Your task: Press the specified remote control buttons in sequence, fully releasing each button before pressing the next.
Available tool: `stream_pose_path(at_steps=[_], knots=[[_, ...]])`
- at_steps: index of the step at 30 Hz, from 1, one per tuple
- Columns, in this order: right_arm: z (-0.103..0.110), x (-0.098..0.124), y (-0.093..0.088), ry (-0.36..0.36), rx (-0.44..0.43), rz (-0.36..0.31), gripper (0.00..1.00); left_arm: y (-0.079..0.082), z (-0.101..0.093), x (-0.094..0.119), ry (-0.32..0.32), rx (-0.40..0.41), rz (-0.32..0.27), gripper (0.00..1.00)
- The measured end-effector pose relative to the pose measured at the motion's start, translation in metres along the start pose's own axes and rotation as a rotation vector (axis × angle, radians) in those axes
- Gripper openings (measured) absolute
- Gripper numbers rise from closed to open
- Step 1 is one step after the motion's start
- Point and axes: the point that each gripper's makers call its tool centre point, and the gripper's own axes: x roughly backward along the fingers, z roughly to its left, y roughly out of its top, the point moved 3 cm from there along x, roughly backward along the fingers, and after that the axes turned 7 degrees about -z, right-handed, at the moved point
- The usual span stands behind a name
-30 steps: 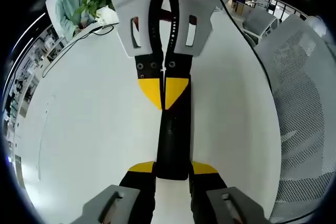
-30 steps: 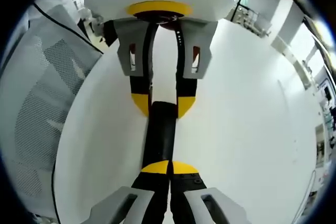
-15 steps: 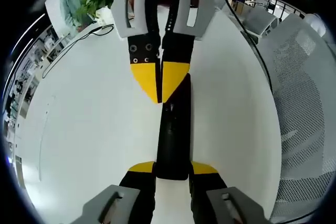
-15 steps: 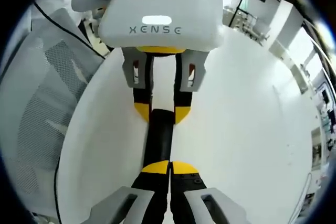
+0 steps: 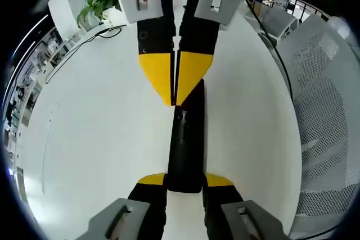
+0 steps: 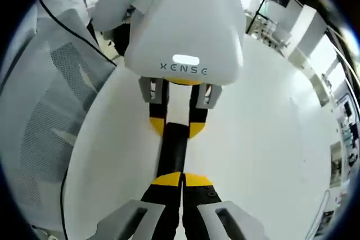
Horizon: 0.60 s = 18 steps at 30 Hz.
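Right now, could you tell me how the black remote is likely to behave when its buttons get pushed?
The remote looks stiff; it stays straight while clamped at one end by the left tongs. The smooth white table might let it slide, though that grip should prevent it. Long and flat, it seems unlikely to roll.

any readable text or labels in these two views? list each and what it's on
"XENSE": printed on the white housing of the left gripper, seen in the right gripper view, just under a lit white strip.
Black remote control: any button markings are too small and dark to read in either view.
Background signs past the white table: blurred, not legible.
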Motion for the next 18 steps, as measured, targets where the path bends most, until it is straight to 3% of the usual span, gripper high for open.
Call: stream_pose_path(at_steps=[18], knots=[[0.005, -0.013, -0.012, 0.023, -0.029, 0.008, 0.00, 0.001, 0.001, -0.001, -0.003, 0.006, -0.007, 0.23]])
